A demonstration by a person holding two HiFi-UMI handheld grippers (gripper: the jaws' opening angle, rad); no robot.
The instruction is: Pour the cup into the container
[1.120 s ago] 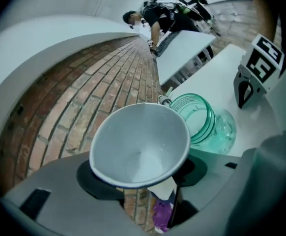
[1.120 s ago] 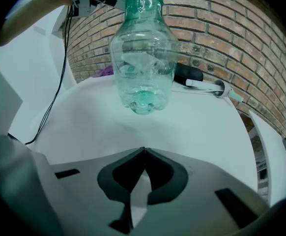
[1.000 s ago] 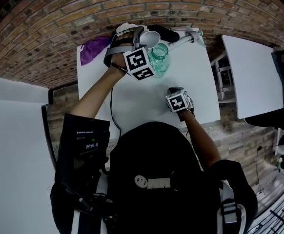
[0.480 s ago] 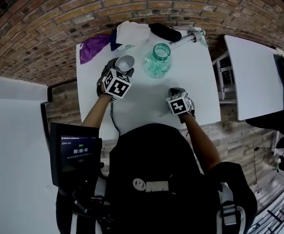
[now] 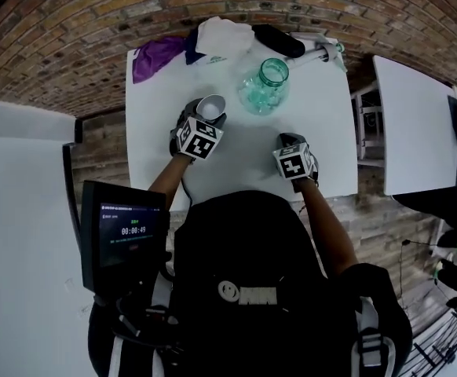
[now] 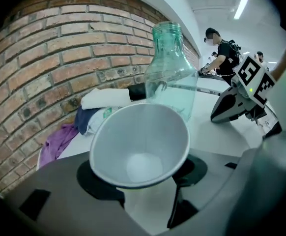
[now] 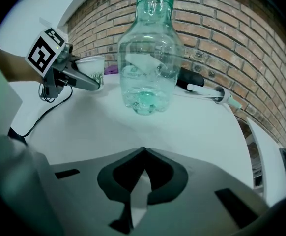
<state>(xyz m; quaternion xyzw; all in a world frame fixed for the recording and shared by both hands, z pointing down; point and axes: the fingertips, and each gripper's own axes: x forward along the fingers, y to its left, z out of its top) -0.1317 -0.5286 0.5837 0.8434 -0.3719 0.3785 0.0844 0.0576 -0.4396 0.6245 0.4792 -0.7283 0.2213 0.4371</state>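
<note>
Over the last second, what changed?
The left gripper carried the paper cup away from the jar mouth, back toward the person and to the left. It is still shut on the cup, which is now upright and apart from the jar. The jar kept its place on the table. The right gripper stayed shut and empty near the front edge.

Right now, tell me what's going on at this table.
A person holds a gripper in each hand. The left gripper is shut on a white paper cup, upright and seemingly empty, left of the clear jar standing on the white table. The right gripper is shut on nothing, near the table's front edge.
</note>
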